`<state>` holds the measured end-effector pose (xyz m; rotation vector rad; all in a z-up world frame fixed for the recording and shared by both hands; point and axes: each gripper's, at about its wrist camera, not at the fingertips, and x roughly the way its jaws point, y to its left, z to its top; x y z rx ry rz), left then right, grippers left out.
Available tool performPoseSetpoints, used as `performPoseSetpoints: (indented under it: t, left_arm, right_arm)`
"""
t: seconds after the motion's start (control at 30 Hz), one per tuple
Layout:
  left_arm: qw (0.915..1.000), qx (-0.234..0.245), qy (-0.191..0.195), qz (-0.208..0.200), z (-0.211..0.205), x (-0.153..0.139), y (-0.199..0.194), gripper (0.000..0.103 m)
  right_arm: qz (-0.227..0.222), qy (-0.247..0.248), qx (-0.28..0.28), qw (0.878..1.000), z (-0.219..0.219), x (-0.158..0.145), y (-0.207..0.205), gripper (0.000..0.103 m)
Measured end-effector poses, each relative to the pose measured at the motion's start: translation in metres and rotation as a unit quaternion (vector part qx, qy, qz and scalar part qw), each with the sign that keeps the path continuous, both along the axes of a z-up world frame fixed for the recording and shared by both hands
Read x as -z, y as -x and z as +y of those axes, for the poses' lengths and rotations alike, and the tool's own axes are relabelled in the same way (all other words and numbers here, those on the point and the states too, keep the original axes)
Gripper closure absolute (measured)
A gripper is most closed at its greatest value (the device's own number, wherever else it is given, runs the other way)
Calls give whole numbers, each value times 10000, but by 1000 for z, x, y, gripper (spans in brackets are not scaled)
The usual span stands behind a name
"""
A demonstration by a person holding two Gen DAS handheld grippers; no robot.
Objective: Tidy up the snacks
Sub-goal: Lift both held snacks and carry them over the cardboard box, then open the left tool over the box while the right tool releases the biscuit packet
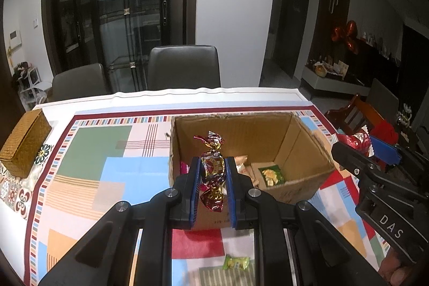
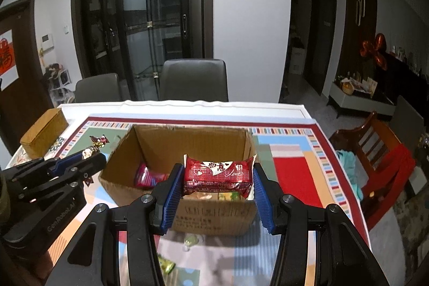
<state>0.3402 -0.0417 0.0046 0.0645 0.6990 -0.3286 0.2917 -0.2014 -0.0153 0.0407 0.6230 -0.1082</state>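
Note:
An open cardboard box [image 1: 295,136] [image 2: 150,144] stands on the patterned tablecloth. My left gripper [image 1: 213,165] is shut on a foil-wrapped candy [image 1: 213,168], gold and maroon, held upright just above the box's near left corner. It also shows in the right wrist view [image 2: 92,152]. My right gripper [image 2: 217,173] is shut on a red snack packet [image 2: 218,173] with white writing, held above the box's near edge. That packet shows at the right in the left wrist view [image 1: 355,141]. Inside the box lie a green packet [image 1: 272,174], a pink packet [image 2: 147,176] and some pale wrappers.
A woven gold box [image 1: 24,141] [image 2: 44,132] sits at the table's left edge. Small green candies lie on the cloth near me [image 1: 236,262] [image 2: 166,264]. Two grey chairs [image 1: 183,67] stand behind the table. A wooden chair [image 2: 375,152] stands to the right.

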Motion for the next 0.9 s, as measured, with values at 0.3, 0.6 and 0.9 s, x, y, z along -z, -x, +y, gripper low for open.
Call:
performPoseSetpoints:
  t: [0.3,0.6,0.9]
  left_arm:
    - [10000,-17,-30,15,-3,2,-21,84]
    - [9999,-5,-62,138,-11,12,-38,84]
    - [9995,20,-91,299,-16,24,-51,84]
  right_arm:
    - [-30,69,-69,9999,-1,-3,-20,52]
    - [66,1,-69,10000,-4,6,-37,52]
    - [190,-88,-166,9996,-9,17,-54,51]
